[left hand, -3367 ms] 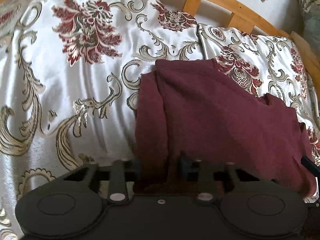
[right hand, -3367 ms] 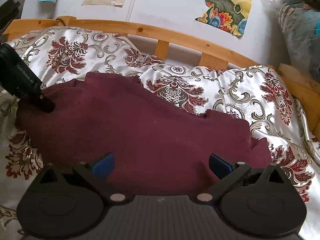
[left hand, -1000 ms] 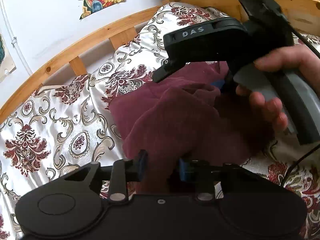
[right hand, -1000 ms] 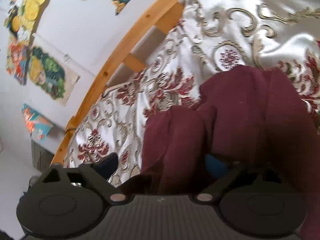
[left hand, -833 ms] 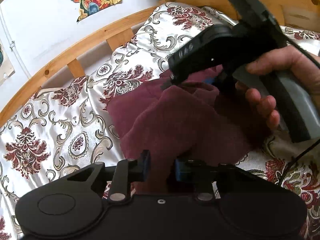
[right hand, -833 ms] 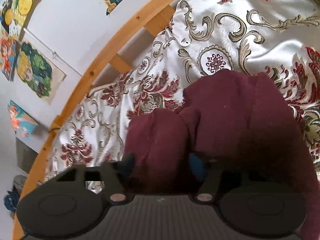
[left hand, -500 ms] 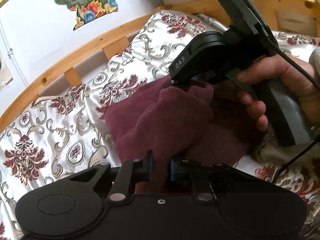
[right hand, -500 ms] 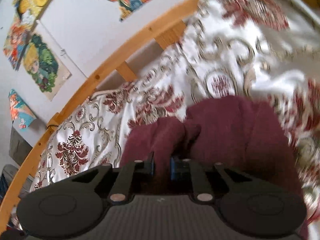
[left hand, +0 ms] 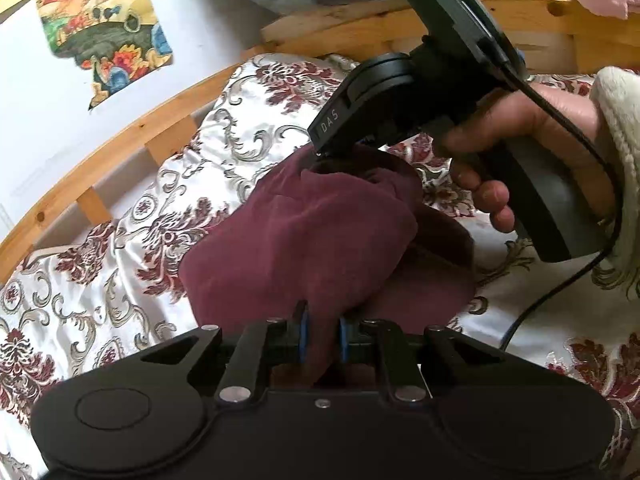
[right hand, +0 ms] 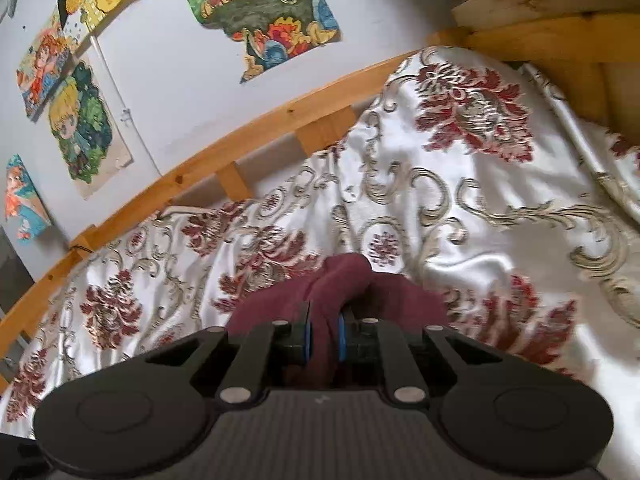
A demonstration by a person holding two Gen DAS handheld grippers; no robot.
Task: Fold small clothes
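Garment (left hand: 304, 240) bunched above bed (left hand: 120, 280); left gripper (left hand: 320, 338) and right gripper (right hand: 322, 336) jaws each pinch it. Folding incomplete; laying flat remains.

We see the garment (left hand: 304, 240) bunched on the bed (left hand: 100, 280), between the two tongs: the left tongs (left hand: 320, 334) at its near edge, the right tongs (left hand: 320, 152) at its far edge. Behind the bed runs the rail (right hand: 240, 148), with pictures (right hand: 272, 12) on the wall above.
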